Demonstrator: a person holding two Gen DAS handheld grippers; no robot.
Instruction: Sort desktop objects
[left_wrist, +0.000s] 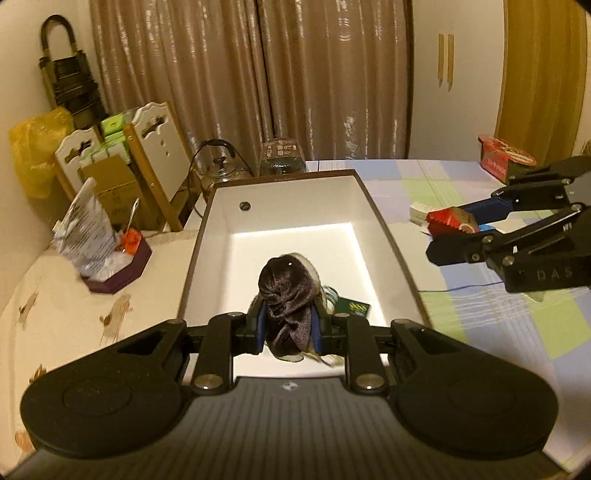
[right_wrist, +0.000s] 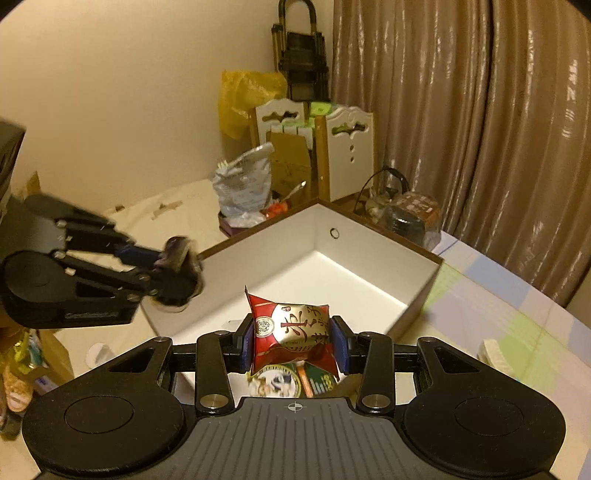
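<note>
Velvet bundled dark and crumpled sat pinched between the blue pads of the left gripper (left_wrist: 289, 326), whose jaws were closed nearly all the way on the soft velvet bundle (left_wrist: 287, 299), its long axis running upright between the fingers. Just beyond and below the bundle lay the open white box (left_wrist: 284, 206), brown-edged, smooth-walled and rectangular, with a small green packet (left_wrist: 354, 307) and a glass-like item on its floor. Judged from both wrist views, the box lay straight ahead of and beneath both loads, so each drop looked to be a short move forward and down. The right gripper (right_wrist: 295, 341) stood partly open around a glossy red-and-gold foil packet (right_wrist: 291, 332), puffy and pillow-shaped with crimped ends, its long axis crosswise between the pads, near the box's closer corner. The left hand appeared the nearer of the two to the box's middle. Farther off stood a crinkled silver bag (left_wrist: 86, 229), white carved chairs (left_wrist: 159, 155) and ribbed beige curtains (left_wrist: 258, 74).
</note>
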